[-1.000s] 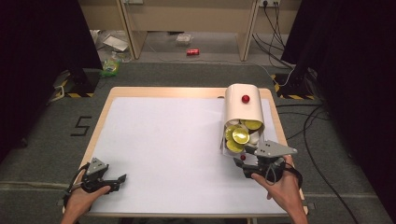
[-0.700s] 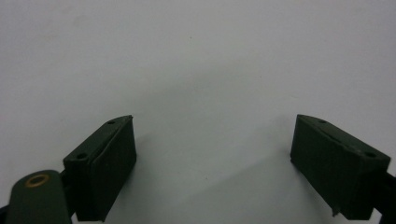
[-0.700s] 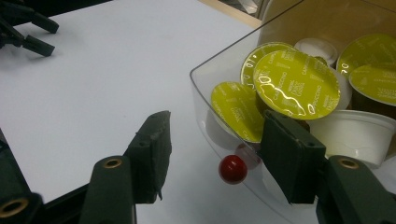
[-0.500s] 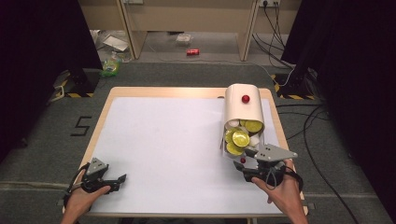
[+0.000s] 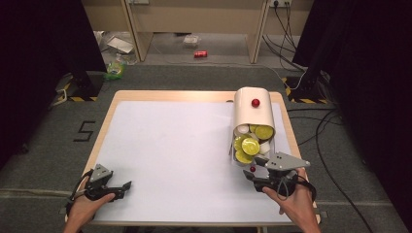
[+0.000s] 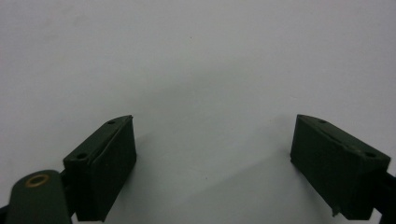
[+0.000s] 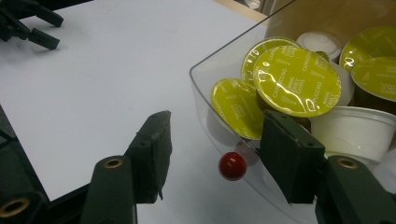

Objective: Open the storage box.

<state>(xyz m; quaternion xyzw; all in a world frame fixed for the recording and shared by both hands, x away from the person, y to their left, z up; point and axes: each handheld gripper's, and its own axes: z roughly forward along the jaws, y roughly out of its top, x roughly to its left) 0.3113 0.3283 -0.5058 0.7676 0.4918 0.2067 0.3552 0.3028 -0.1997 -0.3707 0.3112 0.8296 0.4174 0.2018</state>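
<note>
The right gripper (image 7: 217, 140) has its fingers (image 7: 152, 149) parted, a moderate gap between them, and they grip nothing. A small red knob (image 7: 232, 166) sits in that gap, clear of both pads. The knob is fixed to the front wall of a clear plastic drawer (image 7: 205, 77). The right-hand finger stands just against that wall; whether it touches cannot be told. In the high view this gripper (image 5: 252, 175) sits near the near right corner of the worktop (image 5: 184, 145), its tips at the drawer's front.

The left gripper (image 6: 212, 140) has its fingers (image 6: 105, 158) spread wide over bare white worktop, with nothing between them. From above it (image 5: 124, 187) lies at the near left corner, well apart from the drawer.

The drawer juts toward the near edge from under a cream rounded cover (image 5: 252, 119), which stands along the right edge and carries a second red knob (image 5: 255, 102) on top. Inside lie coffee capsules with yellow-green foil lids (image 7: 296, 80) and plain white capsules (image 7: 355, 126), jumbled and touching.

Fine pale lettering circles each foil lid; the word "CAPPUCCINO" can be read on the largest one. The rest is too small to make out.
</note>
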